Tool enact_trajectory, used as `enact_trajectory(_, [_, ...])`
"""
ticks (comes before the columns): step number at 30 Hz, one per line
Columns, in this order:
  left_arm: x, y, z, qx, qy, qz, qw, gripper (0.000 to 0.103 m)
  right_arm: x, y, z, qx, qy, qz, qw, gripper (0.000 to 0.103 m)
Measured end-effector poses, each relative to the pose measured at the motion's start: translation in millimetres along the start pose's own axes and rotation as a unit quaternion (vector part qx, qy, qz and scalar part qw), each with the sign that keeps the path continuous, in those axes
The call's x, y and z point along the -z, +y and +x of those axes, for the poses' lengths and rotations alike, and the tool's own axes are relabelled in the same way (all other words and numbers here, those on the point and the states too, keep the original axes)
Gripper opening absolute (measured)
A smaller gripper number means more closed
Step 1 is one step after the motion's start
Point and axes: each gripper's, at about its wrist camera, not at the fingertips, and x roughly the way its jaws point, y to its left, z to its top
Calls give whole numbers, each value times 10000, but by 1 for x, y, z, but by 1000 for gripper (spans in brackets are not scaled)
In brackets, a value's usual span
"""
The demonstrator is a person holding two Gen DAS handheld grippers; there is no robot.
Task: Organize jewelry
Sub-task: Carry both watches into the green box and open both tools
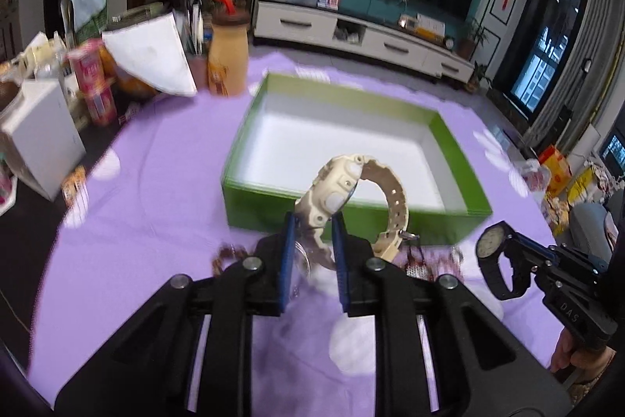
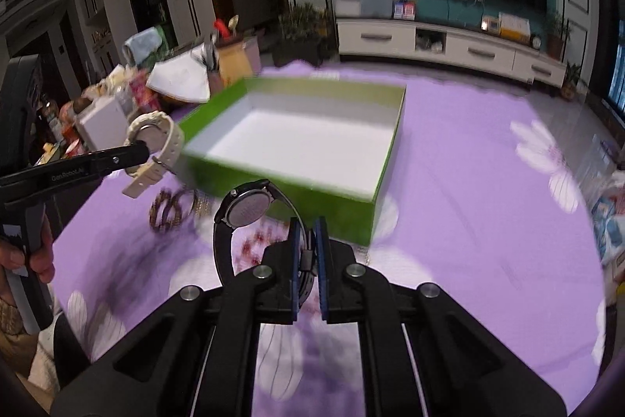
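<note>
Cream-coloured chunky plastic wristwatch (image 1: 343,190) is pinched by its case between the blue pads of my left gripper (image 1: 312,221), and it hangs in the air in front of the near wall of the green cardboard box with the white inside (image 1: 445,127). Its strap curls up and over to the right, with the metal buckle dangling at the end. My right gripper (image 2: 306,225) has its fingers squeezed together on the band of a black wristwatch with a round pale dial (image 2: 246,210), held above the lilac flowered tablecloth (image 2: 468,202), just short of the same box. From the left camera, that black watch shows at the tip of the right tool, off to the side and apart from the cream one. Brown beaded bracelets (image 2: 168,210) lie on the cloth below, between the two watches, blurred. The box holds nothing that I can see.
</note>
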Motion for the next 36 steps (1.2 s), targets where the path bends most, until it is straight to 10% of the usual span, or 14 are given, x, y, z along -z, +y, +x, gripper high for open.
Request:
enact_trajectory(9, [-52, 3, 24, -198, -176, 67, 9996, 18, -52, -6, 21, 131, -425, -119, 9989, 7])
enact_trajectory(22, [-54, -16, 109, -385, 454, 421, 9973, 19, -64, -5, 105, 304, 317, -200, 9988, 12])
enact_trajectory(26, [-52, -19, 112, -405, 413, 497, 9971, 55, -62, -15, 113, 352, 389, 110, 9986, 49])
enact_trajectory(36, [-54, 2, 67, -457, -2, 248, 9986, 73, -51, -47, 58, 294, -2, 647, 9975, 49])
